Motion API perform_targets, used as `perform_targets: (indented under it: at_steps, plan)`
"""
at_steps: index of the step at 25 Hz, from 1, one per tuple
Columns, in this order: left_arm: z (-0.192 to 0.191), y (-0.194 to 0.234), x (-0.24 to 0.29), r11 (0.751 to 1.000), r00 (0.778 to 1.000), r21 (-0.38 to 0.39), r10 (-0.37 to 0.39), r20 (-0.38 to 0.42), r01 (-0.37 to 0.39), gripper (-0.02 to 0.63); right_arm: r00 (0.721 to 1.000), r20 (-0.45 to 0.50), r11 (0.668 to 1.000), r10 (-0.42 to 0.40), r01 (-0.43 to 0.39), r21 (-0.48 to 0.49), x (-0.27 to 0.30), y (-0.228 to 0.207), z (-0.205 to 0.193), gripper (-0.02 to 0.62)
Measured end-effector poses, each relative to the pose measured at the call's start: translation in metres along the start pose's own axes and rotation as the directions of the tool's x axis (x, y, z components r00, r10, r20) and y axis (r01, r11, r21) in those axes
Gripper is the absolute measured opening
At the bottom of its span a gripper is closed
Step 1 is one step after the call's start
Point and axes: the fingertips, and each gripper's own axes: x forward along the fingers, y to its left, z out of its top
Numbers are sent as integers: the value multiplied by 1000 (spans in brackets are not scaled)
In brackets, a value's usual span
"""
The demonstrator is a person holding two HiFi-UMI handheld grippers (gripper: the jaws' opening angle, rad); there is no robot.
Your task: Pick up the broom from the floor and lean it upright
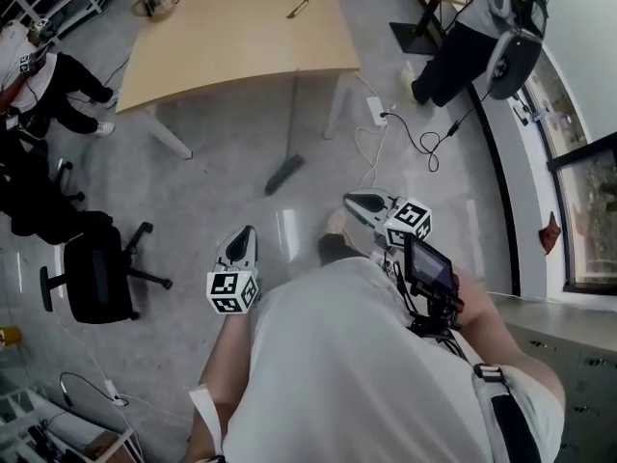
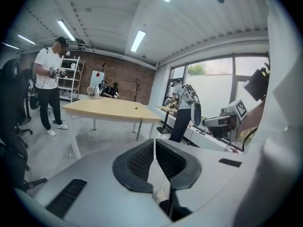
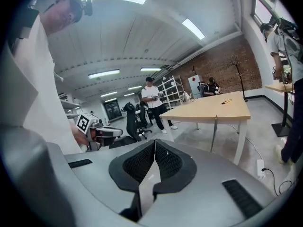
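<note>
Both my left gripper (image 1: 247, 231) and right gripper (image 1: 352, 201) are closed and empty; the broom (image 1: 284, 173) leans against the far table (image 1: 193, 56).

A wooden table (image 1: 241, 46); black office chair (image 1: 92, 273); white power strip (image 1: 376, 111).

Grey polished floor (image 1: 217, 167), light wooden table (image 1: 231, 46), black office chair (image 1: 96, 278), brick wall (image 2: 120, 74), strip-lit ceiling (image 2: 138, 40).

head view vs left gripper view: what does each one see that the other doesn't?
Head view only: the broom head resting on the floor by the table, and the power strip. Left gripper view only: ceiling lights, brick wall, windows. Both: the wooden table, the left gripper with jaws shut and empty, and the right gripper.
</note>
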Motion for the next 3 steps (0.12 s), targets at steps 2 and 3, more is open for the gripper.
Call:
perform_targets:
  at_steps: [2,3]
  plan:
    - [-47,-22,-4,1000,999,-4,4,36,-4,20,1000,1,999,6,-6,-36,-18,6,-45,17]
    - [-72,-34,-7,1000,998,-5,8,55,-7,20,1000,1,998,11,-11,-54,-27,11,-70,17]
